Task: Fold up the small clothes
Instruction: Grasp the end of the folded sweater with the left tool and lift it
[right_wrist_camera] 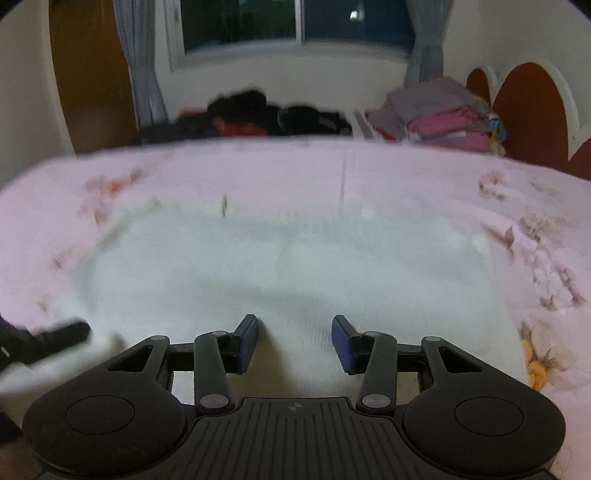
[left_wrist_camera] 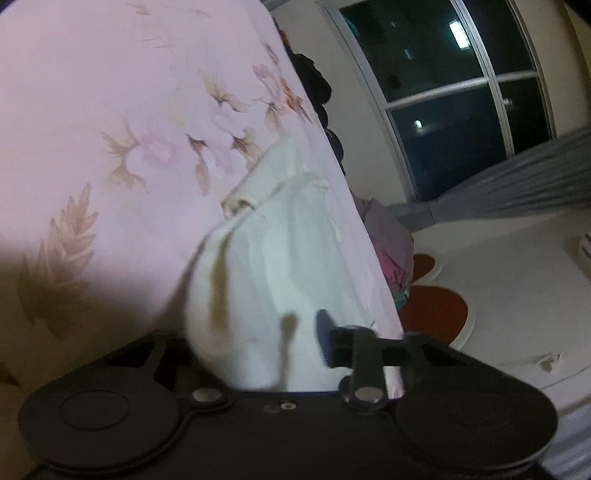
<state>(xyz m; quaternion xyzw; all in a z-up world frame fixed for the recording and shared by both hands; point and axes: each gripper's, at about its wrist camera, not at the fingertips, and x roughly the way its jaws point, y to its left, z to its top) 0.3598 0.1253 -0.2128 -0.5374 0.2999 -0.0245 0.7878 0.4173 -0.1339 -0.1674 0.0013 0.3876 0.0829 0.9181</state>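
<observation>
We are folding a small white cloth (right_wrist_camera: 288, 273) on a bed. The bed has a pink sheet (left_wrist_camera: 110, 110) with flowers printed on it.

In the right wrist view the white cloth lies spread out flat on the pink sheet, right in front of our right tongs (right_wrist_camera: 294, 343). The right tongs are partly open. Their two blue pads (right_wrist_camera: 248, 341) stand apart with only cloth showing below the gap, and they are not squeezing anything. The picture is blurry here.

In the left wrist view the white cloth (left_wrist_camera: 273, 258) bunches up thick between our left tongs (left_wrist_camera: 258, 339). One blue pad (left_wrist_camera: 327, 339) sits against the cloth on the right side. The other finger is hidden behind the bunched cloth. The tongs look narrow and pinched on the cloth. The cloth rises up from the tongs in soft folds, and a rolled edge of it lies on the pink sheet farther away.

From the right wrist view, the black left tongs (right_wrist_camera: 55, 338) show at the left edge of the cloth.

At the far side of the bed there is a dark pile of clothes (right_wrist_camera: 258, 114). Next to it is a stack of folded clothes (right_wrist_camera: 439, 118) in grey and pink. Behind them is a window (right_wrist_camera: 295, 22) with grey curtains (right_wrist_camera: 140, 59).
</observation>
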